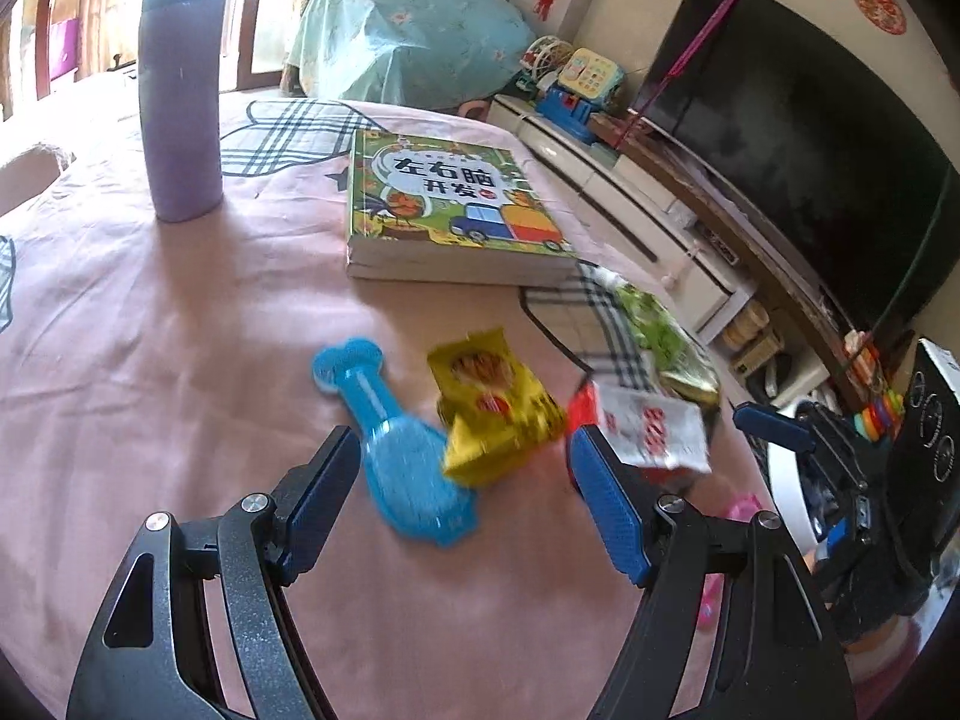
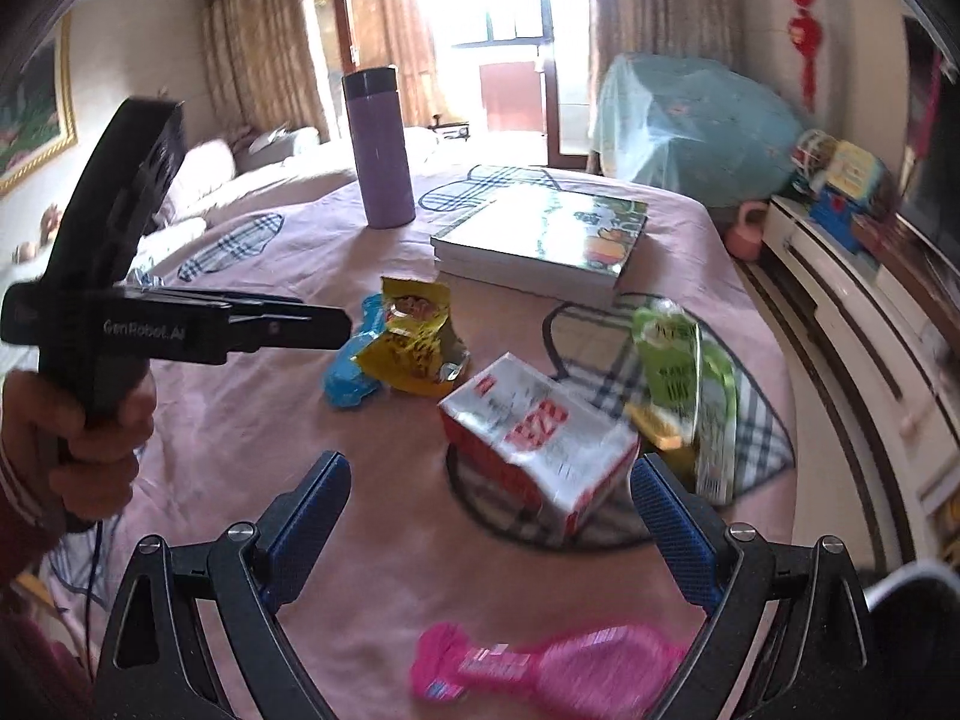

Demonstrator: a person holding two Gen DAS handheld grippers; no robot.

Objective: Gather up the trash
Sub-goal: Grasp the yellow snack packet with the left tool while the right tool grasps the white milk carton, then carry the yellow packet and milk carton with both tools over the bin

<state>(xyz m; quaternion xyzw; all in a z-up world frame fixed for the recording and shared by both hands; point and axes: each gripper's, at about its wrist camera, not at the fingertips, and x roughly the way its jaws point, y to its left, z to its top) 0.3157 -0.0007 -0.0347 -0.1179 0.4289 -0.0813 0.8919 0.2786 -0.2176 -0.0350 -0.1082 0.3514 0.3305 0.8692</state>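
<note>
Bare cloth (image 1: 150, 360) left of wrappers (image 1: 498, 414)

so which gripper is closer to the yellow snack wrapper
Left. The left gripper is open with the yellow snack wrapper just ahead between its fingers. The right gripper sits further back, with the red and white carton in front of it.

We count one yellow snack wrapper (image 2: 414, 348), one red-and-white carton (image 2: 540, 438) and one green packet (image 2: 684, 378) on the pink cloth. We also see one blue toy (image 1: 396, 450), one pink toy (image 2: 540, 666), one purple flask (image 2: 381, 150) and one book (image 2: 540, 240).
</note>
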